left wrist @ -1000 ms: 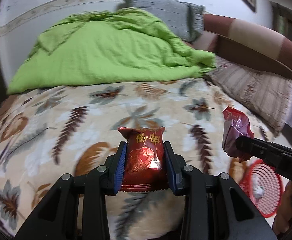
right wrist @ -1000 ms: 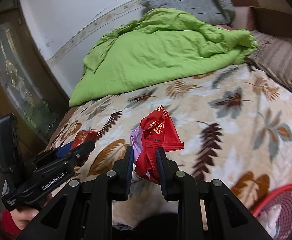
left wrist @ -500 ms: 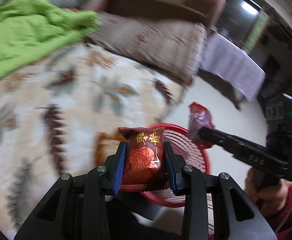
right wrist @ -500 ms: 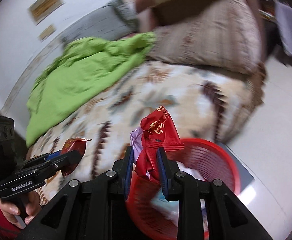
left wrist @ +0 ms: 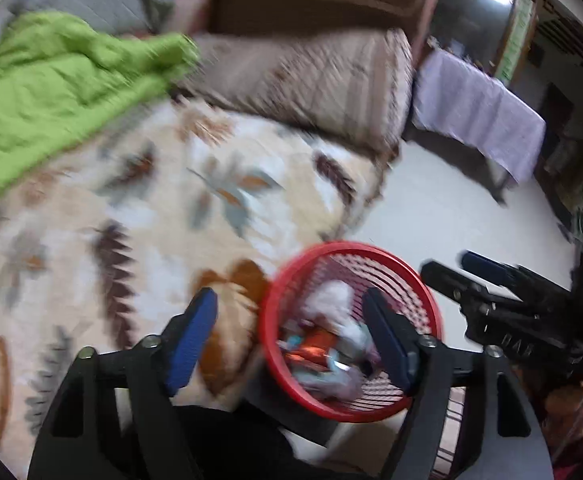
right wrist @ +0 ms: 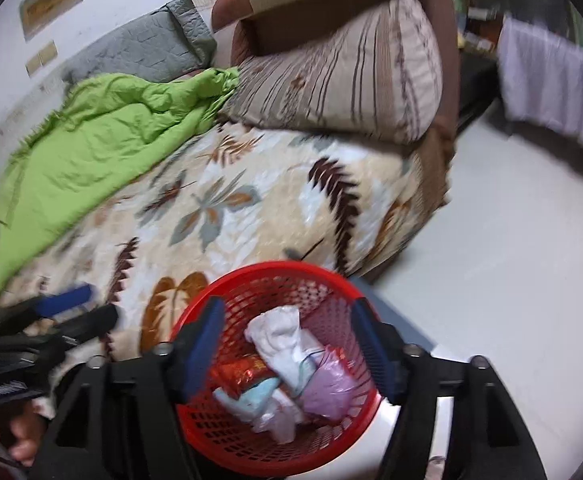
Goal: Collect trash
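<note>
A red mesh basket (left wrist: 351, 246) stands on the floor against the bed's corner, right below both grippers. My left gripper (left wrist: 288, 296) hangs over it, its jaws opening, with nothing between the blue pads. My right gripper (right wrist: 287, 304) is above the same basket (right wrist: 275, 268), its jaws also opening and empty. In the basket lie a shiny red wrapper (right wrist: 239, 372), a lilac and red wrapper (right wrist: 327, 388), white tissue (right wrist: 279, 336) and other scraps. The red wrapper (left wrist: 311, 350) shows blurred in the left wrist view. Each view shows the other gripper at its side (left wrist: 447, 264) (right wrist: 101, 303).
The bed (right wrist: 227, 200) has a leaf-patterned blanket, a green quilt (right wrist: 91, 144) and striped pillows (right wrist: 351, 72) at the back. Pale floor (right wrist: 511, 260) lies to the right of the basket. A table with a lilac cloth (left wrist: 483, 112) stands further off.
Both grippers swung from over the bed to above the red basket, then opened. The two red wrappers they held have dropped out of the jaws into the basket.
</note>
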Demonstrator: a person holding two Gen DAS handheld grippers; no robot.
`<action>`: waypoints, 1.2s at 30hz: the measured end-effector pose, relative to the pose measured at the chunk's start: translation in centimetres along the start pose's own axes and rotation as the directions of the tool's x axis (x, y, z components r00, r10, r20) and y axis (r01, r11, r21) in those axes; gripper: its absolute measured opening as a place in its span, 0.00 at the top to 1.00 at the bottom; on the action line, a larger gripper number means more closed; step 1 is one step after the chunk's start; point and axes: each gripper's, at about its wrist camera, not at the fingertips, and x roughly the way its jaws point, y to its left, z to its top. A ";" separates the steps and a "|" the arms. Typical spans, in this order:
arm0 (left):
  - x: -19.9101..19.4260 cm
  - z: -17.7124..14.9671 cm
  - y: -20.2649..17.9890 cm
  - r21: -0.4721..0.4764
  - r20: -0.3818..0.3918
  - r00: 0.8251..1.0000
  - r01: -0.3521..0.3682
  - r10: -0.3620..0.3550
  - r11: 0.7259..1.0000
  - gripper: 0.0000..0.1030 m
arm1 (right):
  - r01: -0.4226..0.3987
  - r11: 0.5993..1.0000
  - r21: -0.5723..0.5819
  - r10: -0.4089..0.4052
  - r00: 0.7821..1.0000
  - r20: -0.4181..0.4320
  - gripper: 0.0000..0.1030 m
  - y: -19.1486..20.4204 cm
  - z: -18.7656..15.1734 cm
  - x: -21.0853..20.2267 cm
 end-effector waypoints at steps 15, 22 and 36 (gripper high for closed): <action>-11.7 -7.0 7.3 -0.095 0.218 0.829 -0.507 0.515 0.857 0.03 | 0.045 0.999 0.012 -0.046 0.989 0.139 0.00 7.6 -1.6 -4.8; -11.9 -9.3 8.0 -0.128 0.184 0.851 -0.475 0.491 0.871 0.03 | 0.150 0.987 -0.064 -0.141 0.981 0.134 0.00 9.5 -2.8 -5.6; -10.5 -9.4 9.6 -0.203 0.106 0.870 -0.455 0.482 0.867 0.03 | 0.183 0.976 -0.115 -0.165 0.975 0.149 0.00 10.2 -3.2 -5.7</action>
